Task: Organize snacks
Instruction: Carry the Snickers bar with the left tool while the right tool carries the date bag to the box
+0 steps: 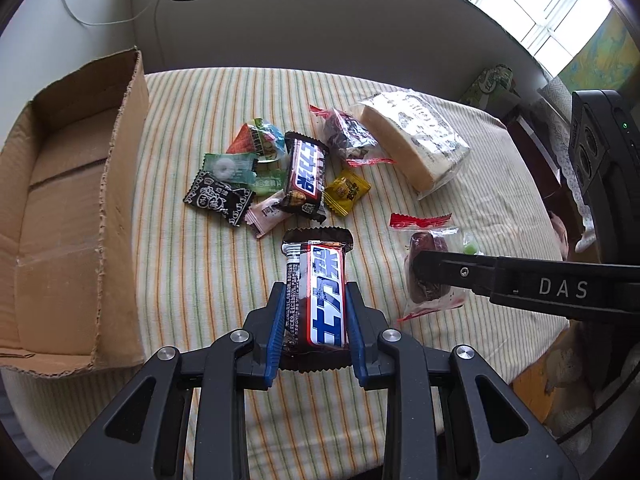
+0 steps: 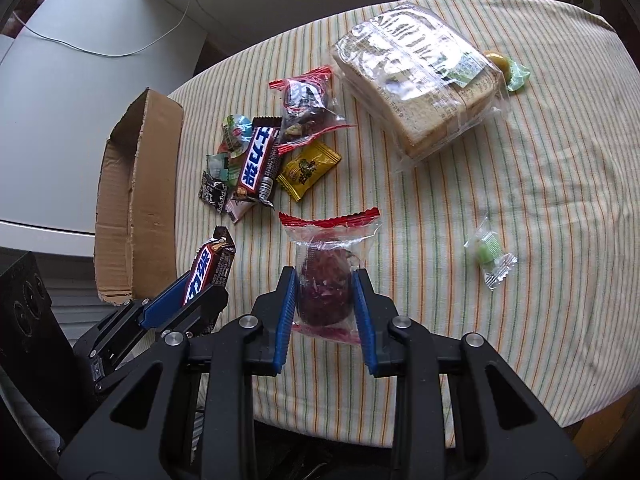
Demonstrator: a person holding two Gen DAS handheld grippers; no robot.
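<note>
Both grippers carry a snack above the striped desk (image 1: 200, 264): the left gripper (image 1: 315, 308) has its jaws pinching a chocolate bar (image 1: 316, 292), the right gripper (image 2: 326, 300) pinching a clear-wrapped cake (image 2: 325, 280). The cardboard box (image 1: 72, 208) at the left looks empty, so sorting has barely begun. A candy pile (image 2: 256, 160), bread (image 2: 420, 92) and stray sweets (image 2: 490, 254) remain on the cloth.

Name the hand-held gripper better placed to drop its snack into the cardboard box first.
Left, probably. The left hand-held gripper, shut on the chocolate bar, is nearer the cardboard box; the right hand-held gripper holds the red-sealed packet farther away.
</note>
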